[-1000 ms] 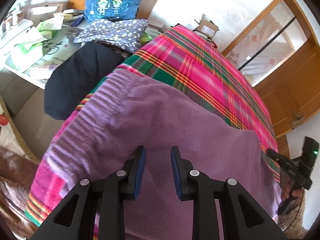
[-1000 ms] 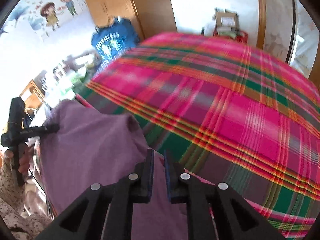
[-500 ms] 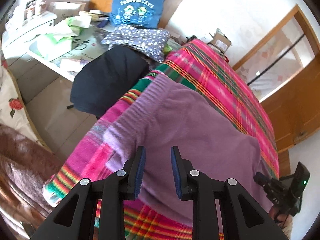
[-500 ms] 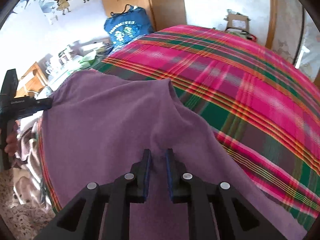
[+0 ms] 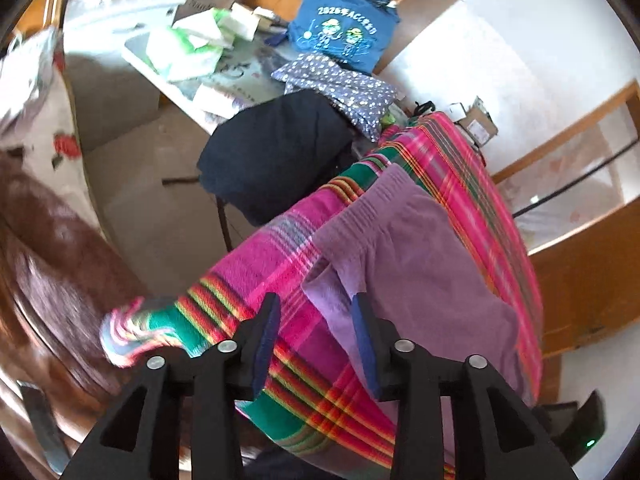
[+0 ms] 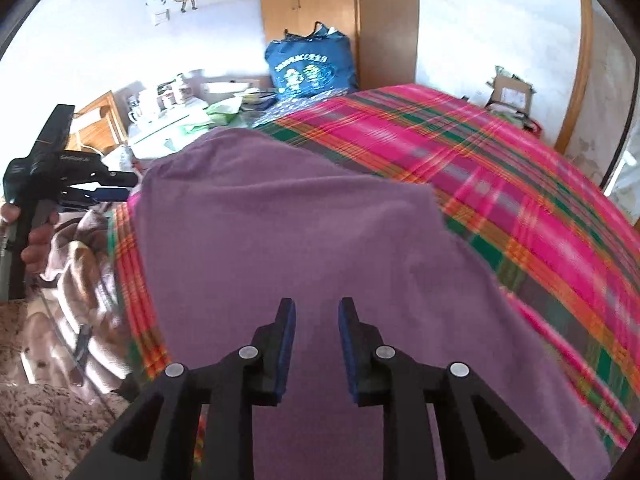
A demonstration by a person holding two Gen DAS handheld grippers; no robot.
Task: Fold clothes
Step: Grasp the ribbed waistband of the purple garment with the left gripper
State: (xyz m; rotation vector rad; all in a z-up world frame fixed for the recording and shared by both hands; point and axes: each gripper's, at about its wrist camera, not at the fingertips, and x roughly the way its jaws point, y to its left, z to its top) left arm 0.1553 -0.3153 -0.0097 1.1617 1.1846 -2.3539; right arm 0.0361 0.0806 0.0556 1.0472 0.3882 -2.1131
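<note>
My left gripper (image 5: 314,338) has its jaws opening, now about half apart, with nothing pinched: the near corner of the purple garment (image 5: 424,264) lies just past the right-hand jaw, and the plaid bedspread (image 5: 256,276) fills the gap. My right gripper (image 6: 316,340) is opening too, its jaws a narrow gap apart with nothing clamped between the blue pads, though purple cloth lies straight beneath and ahead of them. The garment lies spread on the bed, out ahead of both pairs of jaws, near the bed's edge. My worry is that edge: on the left side the corner sits close to where the bedspread curls over and drops away, so I judge a careless drag toward me could pull the piece off the bed. If I close the jaws too deep, I could pinch the bedspread with the garment and lift both. The purple cloth looks soft and matte, a fleecy knit, with a ribbed band along its far end, a limp thing that will sag and slide when lifted. The bedspread is a thin woven plaid in pink, green and orange. Further out lie a dark garment (image 5: 276,156), a dotted cloth (image 5: 344,88) and a blue bag (image 6: 312,66)
</note>
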